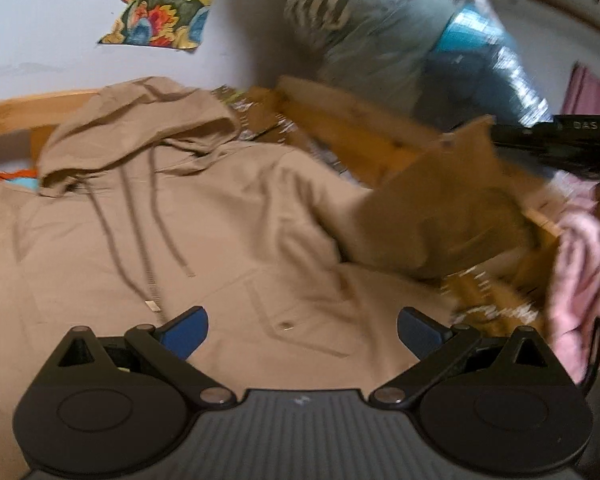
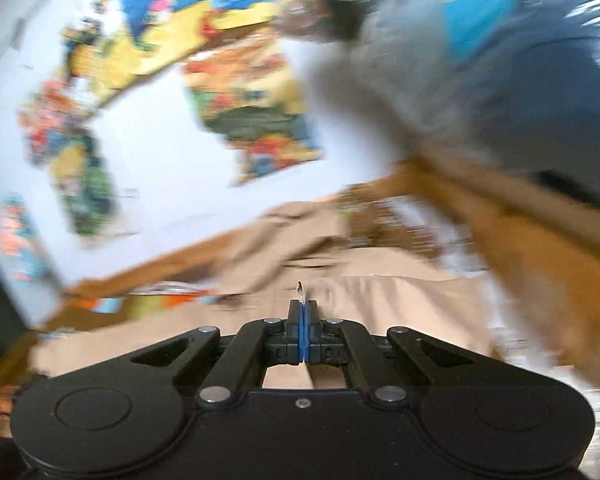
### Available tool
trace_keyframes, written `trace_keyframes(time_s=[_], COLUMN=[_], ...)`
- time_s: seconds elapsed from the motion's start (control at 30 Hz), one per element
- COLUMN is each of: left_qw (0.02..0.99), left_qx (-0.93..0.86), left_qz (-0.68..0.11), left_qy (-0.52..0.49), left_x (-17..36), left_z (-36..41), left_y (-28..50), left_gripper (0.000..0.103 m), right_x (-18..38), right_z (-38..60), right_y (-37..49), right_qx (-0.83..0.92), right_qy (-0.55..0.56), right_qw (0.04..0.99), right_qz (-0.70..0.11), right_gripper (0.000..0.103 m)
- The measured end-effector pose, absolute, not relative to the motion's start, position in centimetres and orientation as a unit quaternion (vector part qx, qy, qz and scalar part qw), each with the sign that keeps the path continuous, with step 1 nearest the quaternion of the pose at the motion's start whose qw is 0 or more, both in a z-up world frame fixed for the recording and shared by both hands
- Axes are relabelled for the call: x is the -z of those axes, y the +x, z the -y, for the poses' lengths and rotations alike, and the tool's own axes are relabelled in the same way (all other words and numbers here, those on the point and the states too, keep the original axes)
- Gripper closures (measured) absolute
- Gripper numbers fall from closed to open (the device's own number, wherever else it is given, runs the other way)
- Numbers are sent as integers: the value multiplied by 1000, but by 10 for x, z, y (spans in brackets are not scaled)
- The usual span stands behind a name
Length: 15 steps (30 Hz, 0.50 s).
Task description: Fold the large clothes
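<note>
A tan hoodie (image 1: 220,220) lies front side up, with its hood (image 1: 140,128) at the far left and both drawstrings trailing down the chest. My left gripper (image 1: 302,330) hovers open over the front pocket with nothing between its blue pads. The hoodie's right sleeve (image 1: 440,208) is lifted off the surface and hangs blurred. My right gripper (image 1: 500,134) is at the sleeve's cuff. In the right wrist view the right gripper (image 2: 302,308) has its pads pressed together with a thin sliver of cloth poking out. The tan hoodie (image 2: 380,300) spreads below it.
A wooden frame (image 1: 20,112) borders the surface at the back. Bright posters (image 1: 164,0) hang on the white wall. A heap of camouflage and blue clothes (image 1: 380,40) sits behind the hoodie. Pink fabric (image 1: 580,240) fills the right edge.
</note>
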<state>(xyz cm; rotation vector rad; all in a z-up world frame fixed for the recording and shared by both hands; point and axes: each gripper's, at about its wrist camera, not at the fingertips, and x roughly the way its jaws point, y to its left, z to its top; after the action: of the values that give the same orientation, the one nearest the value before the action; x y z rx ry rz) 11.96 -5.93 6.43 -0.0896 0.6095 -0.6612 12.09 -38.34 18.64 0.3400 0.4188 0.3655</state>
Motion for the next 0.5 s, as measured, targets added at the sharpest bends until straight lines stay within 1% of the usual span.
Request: trace_keyframes(time_s=[0.2,0.37,0.47,0.5], left_qw=[868,880,884,883], left_qx=[394,387,375,375], left_qz=[-282,-260,-268,-272], left_qy=[-113,-86,-78,-80], left_x=[-69,-76,-80,-80], left_z=[54,69,86,92], left_y=[121,136,148,151], left_gripper=[1,1,1,4], right_x=[-182,-170,-163,-163], right_z=[328,301,290,285], right_y=[150,156,154,155], right_qx=[-259,-285,-295,-297], right_qy=[158,149,145,142], right_qw=[928,918,916,916], right_qz=[-216,-231,-232,-231], right_gripper=[103,103,103,103])
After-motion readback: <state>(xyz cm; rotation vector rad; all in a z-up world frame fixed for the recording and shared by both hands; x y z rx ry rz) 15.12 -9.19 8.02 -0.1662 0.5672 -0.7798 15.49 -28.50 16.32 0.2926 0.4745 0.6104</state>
